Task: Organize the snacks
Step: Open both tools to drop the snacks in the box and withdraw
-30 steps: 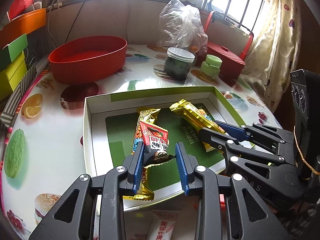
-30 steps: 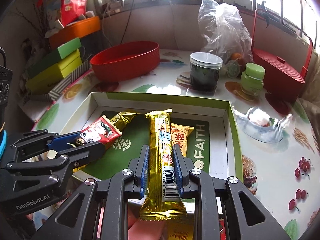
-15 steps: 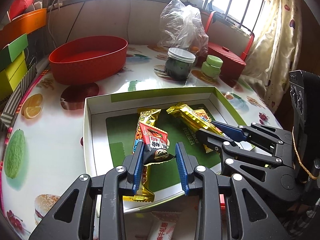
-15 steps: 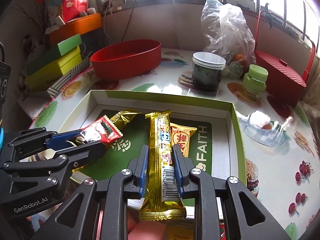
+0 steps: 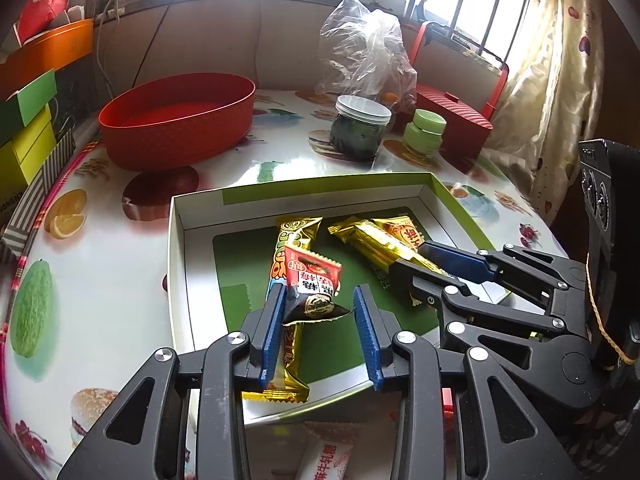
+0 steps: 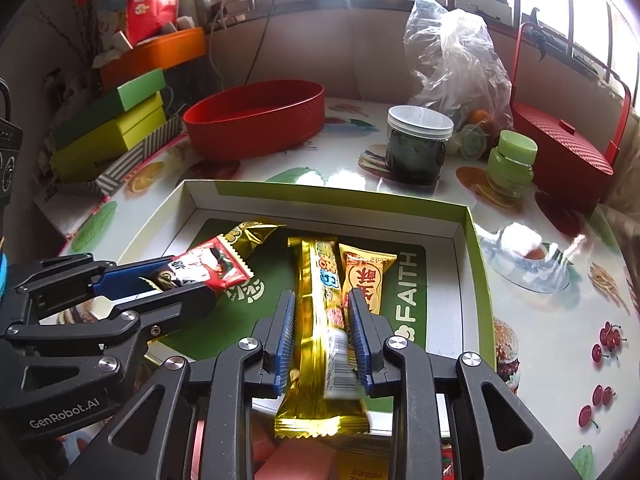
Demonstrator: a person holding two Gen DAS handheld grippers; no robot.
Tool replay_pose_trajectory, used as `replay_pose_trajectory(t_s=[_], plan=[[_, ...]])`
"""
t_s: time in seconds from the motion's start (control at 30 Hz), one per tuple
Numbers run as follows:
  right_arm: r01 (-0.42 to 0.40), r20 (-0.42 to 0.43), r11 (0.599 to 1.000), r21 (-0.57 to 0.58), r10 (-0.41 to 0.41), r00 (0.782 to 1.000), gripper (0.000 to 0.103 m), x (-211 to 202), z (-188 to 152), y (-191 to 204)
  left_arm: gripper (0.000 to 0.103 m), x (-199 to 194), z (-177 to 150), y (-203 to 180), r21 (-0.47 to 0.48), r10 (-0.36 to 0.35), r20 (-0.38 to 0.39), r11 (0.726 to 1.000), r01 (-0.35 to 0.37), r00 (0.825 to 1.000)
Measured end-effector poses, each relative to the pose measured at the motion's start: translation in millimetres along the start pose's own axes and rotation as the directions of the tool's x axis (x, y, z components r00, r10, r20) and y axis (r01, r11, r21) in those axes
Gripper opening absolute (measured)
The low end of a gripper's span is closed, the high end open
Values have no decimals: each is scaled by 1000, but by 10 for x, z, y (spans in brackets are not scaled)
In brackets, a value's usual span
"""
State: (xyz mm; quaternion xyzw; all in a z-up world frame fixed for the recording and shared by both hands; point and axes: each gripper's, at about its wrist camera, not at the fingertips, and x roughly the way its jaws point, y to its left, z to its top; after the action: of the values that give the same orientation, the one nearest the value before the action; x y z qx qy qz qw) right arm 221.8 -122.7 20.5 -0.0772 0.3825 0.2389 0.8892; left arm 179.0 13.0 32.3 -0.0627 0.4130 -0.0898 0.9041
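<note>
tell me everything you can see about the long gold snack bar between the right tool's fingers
The long gold snack bar is a slim stick in shiny, crinkled foil with crimped ends, colourful print along its front and a white barcode patch near the close end. It lies lengthwise between the fingers of the right tool, which look slightly parted around it. Its far end reaches into the green-rimmed box, beside an orange packet; its near end hangs past the box edge.

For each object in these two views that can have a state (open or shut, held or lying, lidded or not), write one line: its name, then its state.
Left tool: open, red snack packet between its fingers.
Right tool: open around long gold bar.
Green tray box: open, snacks inside.
Orange packet: lying flat in tray.
Red oval tub: uncovered.
Dark jar: lid on.
Green jar: lid on.
Red basket: shut.
</note>
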Motion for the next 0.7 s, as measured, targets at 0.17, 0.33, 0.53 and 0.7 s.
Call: replay_pose_trajectory(t_s=[0.17,0.33,0.53,0.7], plan=[[3,0,1000,-1,-3,1000,28,3,-2,0,38,-3,-3,-3,-1,4,0,1000,-4,1000],[5,1,1000,6,-5,1000,32,-1,-10,-2,41,-11,-11,-6,-4,-2,-2,1000,2,1000],[7,11,1000,19,-7,1000,36,-48,-31,-26,42,-20,-17,-6,-6,-6,-3,1000,6,1000],[9,17,1000,30,-9,1000,40,-93,-46,-32,43,-54,-35,-4,-11,-8,-1,1000,8,1000]])
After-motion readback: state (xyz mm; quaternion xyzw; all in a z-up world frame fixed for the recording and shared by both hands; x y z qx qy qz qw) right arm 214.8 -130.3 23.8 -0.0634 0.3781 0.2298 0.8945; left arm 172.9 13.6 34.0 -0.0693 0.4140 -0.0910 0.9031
